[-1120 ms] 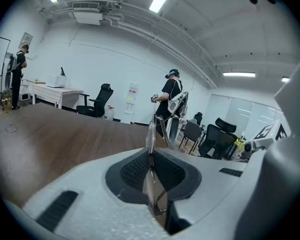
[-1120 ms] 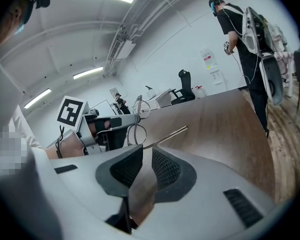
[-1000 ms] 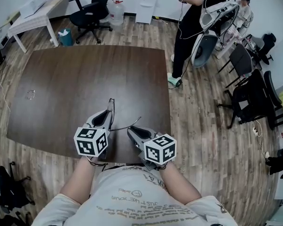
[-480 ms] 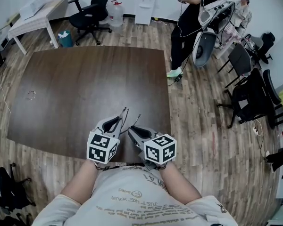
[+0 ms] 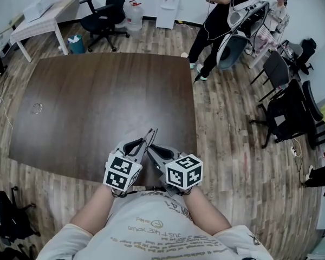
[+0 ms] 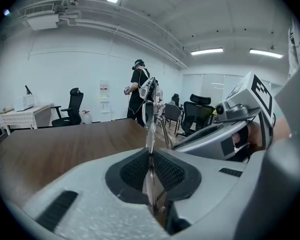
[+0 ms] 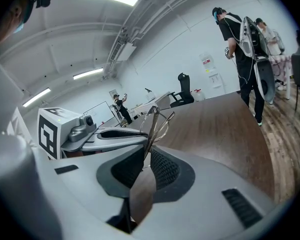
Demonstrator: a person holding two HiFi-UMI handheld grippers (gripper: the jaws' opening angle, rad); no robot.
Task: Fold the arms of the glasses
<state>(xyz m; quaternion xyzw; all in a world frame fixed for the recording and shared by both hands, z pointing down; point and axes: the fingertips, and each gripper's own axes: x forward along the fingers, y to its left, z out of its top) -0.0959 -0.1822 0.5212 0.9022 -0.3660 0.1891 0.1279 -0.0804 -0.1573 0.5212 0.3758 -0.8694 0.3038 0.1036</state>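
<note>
Over table [image 5: 97,91] edge: your left gripper [image 6: 150,156], right gripper [image 7: 148,156] fingers both clamp glasses [image 5: 150,136]; fold seems nearly closed. Next: press arm flat.

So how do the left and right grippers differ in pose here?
The left gripper angles rightward, the right gripper leftward, so their tips meet. The left gripper's view shows the glasses edge-on and upright; the right gripper's view shows them leaning, with rims visible. Both are shut on the glasses.
</note>
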